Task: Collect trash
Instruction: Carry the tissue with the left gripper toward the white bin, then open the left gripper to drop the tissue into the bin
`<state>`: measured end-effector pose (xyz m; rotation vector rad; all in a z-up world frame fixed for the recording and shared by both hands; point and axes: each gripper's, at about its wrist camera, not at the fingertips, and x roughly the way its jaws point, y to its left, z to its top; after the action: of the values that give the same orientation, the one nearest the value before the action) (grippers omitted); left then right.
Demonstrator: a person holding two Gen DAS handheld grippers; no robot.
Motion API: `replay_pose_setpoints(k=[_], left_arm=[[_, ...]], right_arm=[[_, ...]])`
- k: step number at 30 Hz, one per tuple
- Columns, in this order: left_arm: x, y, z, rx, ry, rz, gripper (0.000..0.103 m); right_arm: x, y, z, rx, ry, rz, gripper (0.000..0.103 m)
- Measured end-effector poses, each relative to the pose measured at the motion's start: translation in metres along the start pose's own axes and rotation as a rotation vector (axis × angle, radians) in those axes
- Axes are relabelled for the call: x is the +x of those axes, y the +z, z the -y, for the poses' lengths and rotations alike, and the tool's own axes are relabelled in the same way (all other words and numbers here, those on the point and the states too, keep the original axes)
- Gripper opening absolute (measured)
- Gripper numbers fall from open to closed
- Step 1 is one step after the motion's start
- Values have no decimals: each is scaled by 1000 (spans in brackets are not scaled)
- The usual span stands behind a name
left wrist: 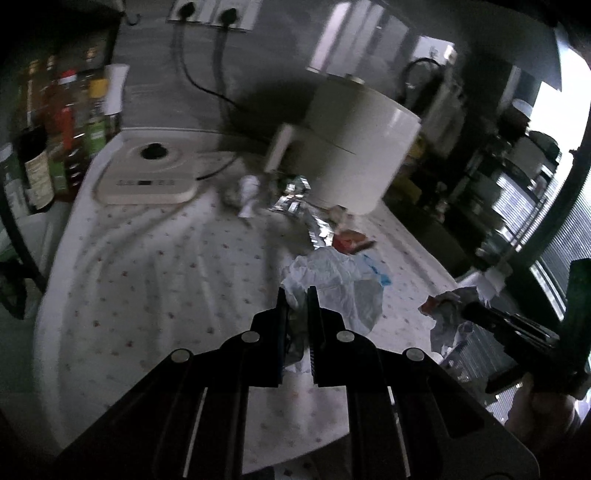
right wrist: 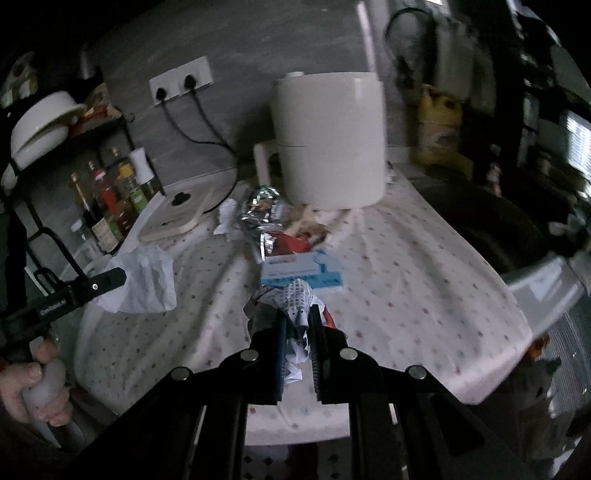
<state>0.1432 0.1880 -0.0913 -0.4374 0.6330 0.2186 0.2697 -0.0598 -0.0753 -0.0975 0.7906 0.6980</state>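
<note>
My left gripper (left wrist: 296, 295) is shut on a crumpled white tissue (left wrist: 332, 284), held above the dotted tablecloth (left wrist: 166, 266). It also shows at the left of the right wrist view (right wrist: 144, 280). My right gripper (right wrist: 298, 314) is shut on a crumpled printed wrapper (right wrist: 291, 301), seen at the right of the left wrist view (left wrist: 448, 314). More trash lies before the air fryer: a silver foil wrapper (right wrist: 258, 214), a white paper scrap (right wrist: 227, 218), a red packet (right wrist: 295, 243) and a blue-white box (right wrist: 303, 271).
A white air fryer (right wrist: 328, 140) stands at the back. A flat white appliance (left wrist: 147, 177) sits back left with cords to the wall sockets (left wrist: 210, 14). Bottles (left wrist: 66, 140) fill a rack on the left. A yellow container (right wrist: 439, 122) stands back right.
</note>
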Motion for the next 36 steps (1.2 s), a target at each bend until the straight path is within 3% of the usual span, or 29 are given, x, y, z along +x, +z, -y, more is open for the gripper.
replay_pose_setpoints(k=[9, 25, 27, 28, 30, 31, 36], left_arm=[[7, -16, 51, 85, -104, -47, 10], [38, -62, 164, 296, -327, -193, 10], [42, -68, 176, 317, -347, -213, 10], [44, -71, 182, 327, -356, -222, 10], [48, -78, 195, 350, -375, -242, 10], [49, -83, 202, 366, -388, -253, 10], [55, -103, 231, 419, -432, -297, 10]], right_arm=[[-49, -38, 40, 103, -109, 18, 12], [-133, -135, 143, 397, -388, 10, 15], [-140, -146, 151, 425, -427, 9, 24], [-144, -152, 155, 443, -442, 9, 45], [-158, -163, 165, 497, -489, 33, 75], [-166, -169, 169, 519, -507, 51, 79], [-186, -195, 189, 597, -547, 47, 78]])
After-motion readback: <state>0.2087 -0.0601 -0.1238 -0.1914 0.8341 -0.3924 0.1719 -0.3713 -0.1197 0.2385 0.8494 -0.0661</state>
